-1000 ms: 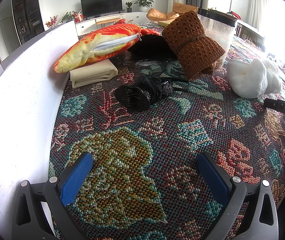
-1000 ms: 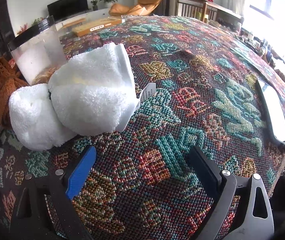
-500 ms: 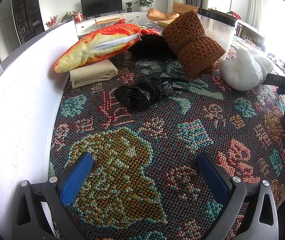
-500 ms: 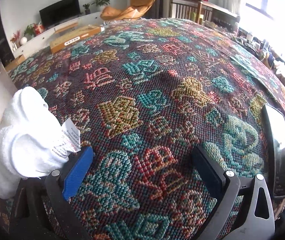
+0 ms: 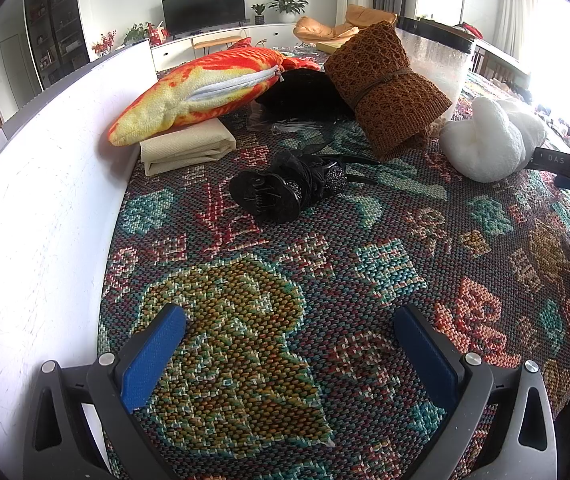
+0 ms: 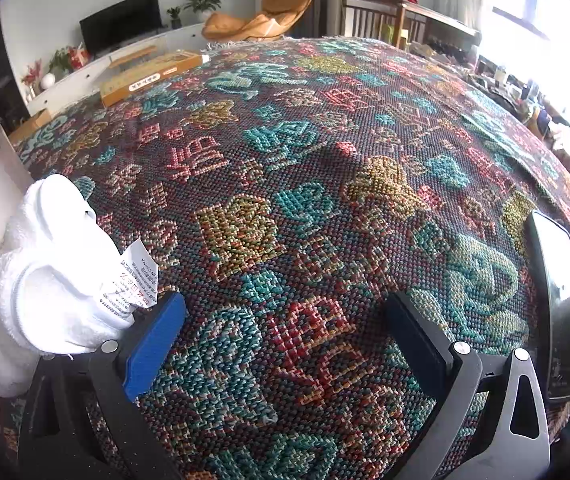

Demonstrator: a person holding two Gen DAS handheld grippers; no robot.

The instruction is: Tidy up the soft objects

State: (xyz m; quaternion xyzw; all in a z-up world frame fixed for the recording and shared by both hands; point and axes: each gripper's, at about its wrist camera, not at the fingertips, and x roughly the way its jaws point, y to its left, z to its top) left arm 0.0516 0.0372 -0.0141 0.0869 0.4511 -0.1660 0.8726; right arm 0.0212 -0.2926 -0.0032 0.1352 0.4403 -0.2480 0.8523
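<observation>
A rolled white towel [image 5: 489, 142] lies on the patterned cloth at the right of the left wrist view; in the right wrist view the same white towel [image 6: 41, 276] with its label sits just left of my left finger. My right gripper [image 6: 285, 334] stands open over bare cloth, nothing between its fingers. My left gripper [image 5: 289, 350] is open too, low over the cloth. Farther back lie a fish-shaped orange pillow [image 5: 205, 88], a folded cream cloth [image 5: 187, 148], a brown knit bundle [image 5: 385, 88] and a black hair clip with dark fabric [image 5: 285, 188].
A white board [image 5: 41, 208] walls the left side. A clear plastic bin [image 5: 437, 60] stands behind the knit bundle. A phone [image 6: 557, 300] lies at the right edge of the cloth. A yellow box [image 6: 153, 76] sits at the far side.
My right gripper swung right, away from the white towel, which now sits at its left finger. The towel lies closer to the knit bundle than before. My left gripper stayed put.
</observation>
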